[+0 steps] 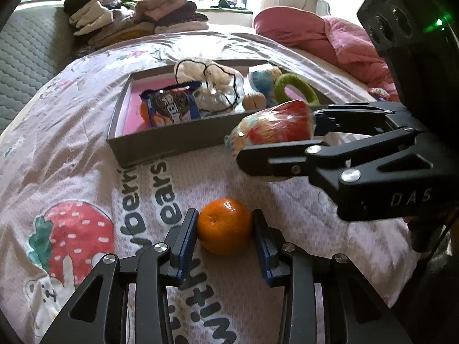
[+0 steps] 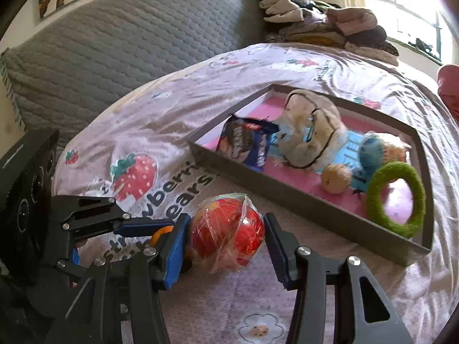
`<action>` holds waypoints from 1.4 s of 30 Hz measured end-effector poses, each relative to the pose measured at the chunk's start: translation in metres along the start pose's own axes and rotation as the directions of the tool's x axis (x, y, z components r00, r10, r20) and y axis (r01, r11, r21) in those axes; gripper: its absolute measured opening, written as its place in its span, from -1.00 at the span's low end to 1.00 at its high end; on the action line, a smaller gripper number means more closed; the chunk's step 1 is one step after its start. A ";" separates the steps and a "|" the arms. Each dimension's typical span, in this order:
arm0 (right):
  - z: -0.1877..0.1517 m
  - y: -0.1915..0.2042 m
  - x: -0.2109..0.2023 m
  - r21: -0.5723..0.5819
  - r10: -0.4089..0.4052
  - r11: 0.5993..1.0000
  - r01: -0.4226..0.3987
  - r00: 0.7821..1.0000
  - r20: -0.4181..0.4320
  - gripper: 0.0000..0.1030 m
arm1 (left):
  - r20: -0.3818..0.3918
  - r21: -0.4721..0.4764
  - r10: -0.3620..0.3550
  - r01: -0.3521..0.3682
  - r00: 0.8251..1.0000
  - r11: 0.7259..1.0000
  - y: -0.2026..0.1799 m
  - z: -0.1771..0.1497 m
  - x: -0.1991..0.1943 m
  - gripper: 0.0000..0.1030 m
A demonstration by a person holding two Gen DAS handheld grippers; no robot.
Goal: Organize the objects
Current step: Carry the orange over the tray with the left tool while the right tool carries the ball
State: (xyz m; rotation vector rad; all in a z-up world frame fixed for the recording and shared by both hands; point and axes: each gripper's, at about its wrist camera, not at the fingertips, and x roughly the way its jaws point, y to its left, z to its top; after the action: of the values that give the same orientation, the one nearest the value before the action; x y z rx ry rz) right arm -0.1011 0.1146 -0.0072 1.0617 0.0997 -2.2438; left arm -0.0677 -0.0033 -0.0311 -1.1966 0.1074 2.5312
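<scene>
We see bed (image 1: 71, 149), tray (image 1: 160, 140) at 12 o'clock. Wrapped apple (image 2: 226, 235): film slippery, fruit bruisable, take at widest girth. Orange (image 1: 223, 226): firm, light, take at equator. Right gripper (image 2: 226, 240) jaws straddle apple, contact unclear. Left gripper (image 1: 225, 229) jaws clamped on orange.

L gripper (image 1: 224, 228) pads on orange (image 1: 223, 226); R gripper (image 1: 279, 127) grips wrapped ball (image 1: 275, 127).
</scene>
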 end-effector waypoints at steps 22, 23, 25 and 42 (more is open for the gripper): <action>0.037 -0.053 -0.081 0.169 -0.083 0.985 0.041 0.965 0.248 0.00 | 0.159 -0.050 0.050 -0.042 0.986 0.998 -0.003 0.073 -0.011 -0.26; 0.037 -0.057 -0.084 0.180 -0.086 0.983 0.039 0.963 0.257 0.00 | 0.164 -0.049 0.053 -0.045 0.985 0.998 -0.003 0.076 -0.012 -0.26; 0.039 -0.066 -0.093 0.203 -0.096 0.978 0.039 0.956 0.278 0.00 | 0.171 -0.052 0.057 -0.049 0.984 0.997 -0.003 0.081 -0.011 -0.26; 0.041 -0.108 -0.108 0.316 -0.207 0.943 0.100 0.923 0.324 0.00 | 0.193 -0.042 0.073 -0.066 0.978 0.997 -0.020 0.117 0.015 -0.26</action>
State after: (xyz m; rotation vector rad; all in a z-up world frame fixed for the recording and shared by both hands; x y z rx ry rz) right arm -0.1409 0.2424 0.0762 0.7961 -0.3257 -2.6176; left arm -0.1565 0.0447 0.0340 -0.9665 0.0578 2.7063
